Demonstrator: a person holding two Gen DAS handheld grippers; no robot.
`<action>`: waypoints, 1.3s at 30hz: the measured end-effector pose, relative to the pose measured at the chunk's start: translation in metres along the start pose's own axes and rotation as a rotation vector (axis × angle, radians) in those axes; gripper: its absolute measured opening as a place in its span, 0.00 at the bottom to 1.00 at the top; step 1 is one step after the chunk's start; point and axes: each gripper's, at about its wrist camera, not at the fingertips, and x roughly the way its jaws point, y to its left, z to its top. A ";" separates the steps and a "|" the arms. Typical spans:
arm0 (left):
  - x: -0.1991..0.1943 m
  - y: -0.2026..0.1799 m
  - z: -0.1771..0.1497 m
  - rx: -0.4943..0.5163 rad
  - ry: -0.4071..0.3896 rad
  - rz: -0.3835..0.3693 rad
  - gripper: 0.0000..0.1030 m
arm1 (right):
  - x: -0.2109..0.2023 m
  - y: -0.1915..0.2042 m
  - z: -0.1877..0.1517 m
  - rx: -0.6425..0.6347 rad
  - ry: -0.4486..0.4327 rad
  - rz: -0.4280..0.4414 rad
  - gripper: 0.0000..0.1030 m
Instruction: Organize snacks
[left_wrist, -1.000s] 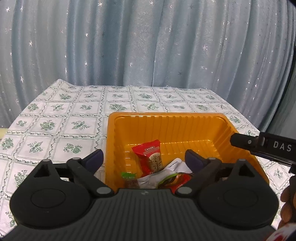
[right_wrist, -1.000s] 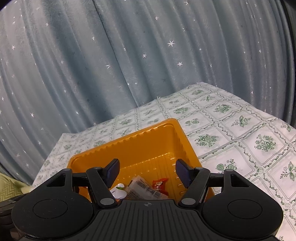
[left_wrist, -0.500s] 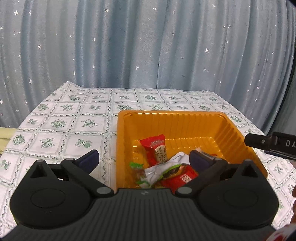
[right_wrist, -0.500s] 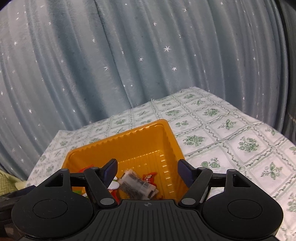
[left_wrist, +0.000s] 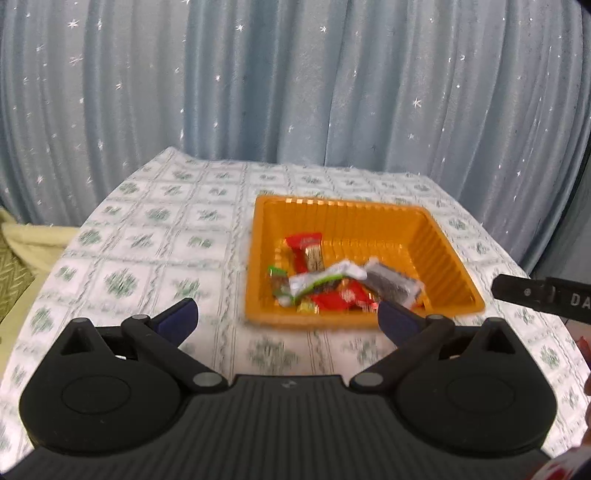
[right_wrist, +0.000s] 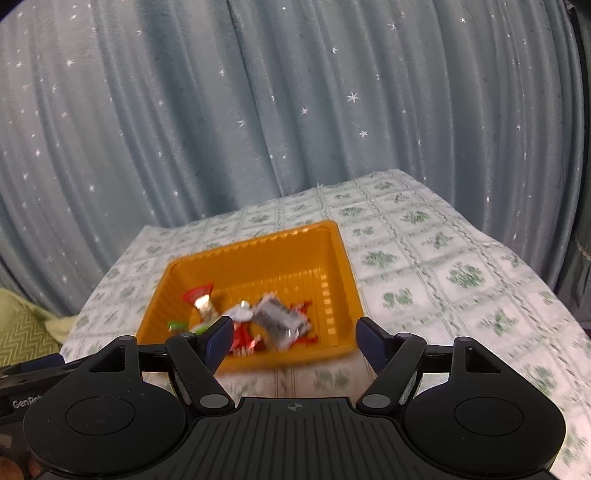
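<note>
Showing two hand-held grippers above a counter (left_wrist: 155, 236) draped in a white cloth with green flower squares. An orange tray (left_wrist: 448, 258) sits on the cloth, nearer the far edge of the counter in both views. All the snacks (left_wrist: 332, 280) lie inside the tray, heaped toward its near side: a red packet (left_wrist: 304, 245) lies a little apart at the back left, a small green-ended packet (left_wrist: 277, 275) at the left, a white and green wrapper (left_wrist: 325, 277) across the middle, a grey packet (left_wrist: 391, 282) at the right, and red wrappers (left_wrist: 343, 297) underneath. The left gripper (left_wrist: 286, 317) has its fingers (left_wrist: 177, 317) spread wide with nothing between them. The right gripper (right_wrist: 293, 341) has its fingers (right_wrist: 371, 341) moderately apart and holds nothing; the tray's near wall shows in the gap beyond them. Neither gripper touches the tray. A blue-grey curtain (right_wrist: 258, 110) with small white stars hangs behind the counter. Both views are slightly blurred.
</note>
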 end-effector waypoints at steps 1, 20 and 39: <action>-0.007 0.000 -0.003 -0.005 0.007 0.001 1.00 | -0.009 -0.001 -0.004 -0.002 0.009 0.001 0.71; -0.170 -0.023 -0.047 -0.019 0.026 0.051 1.00 | -0.166 -0.002 -0.040 -0.027 0.046 0.000 0.73; -0.243 -0.032 -0.070 -0.040 0.024 0.050 1.00 | -0.242 0.027 -0.077 -0.134 0.096 0.032 0.74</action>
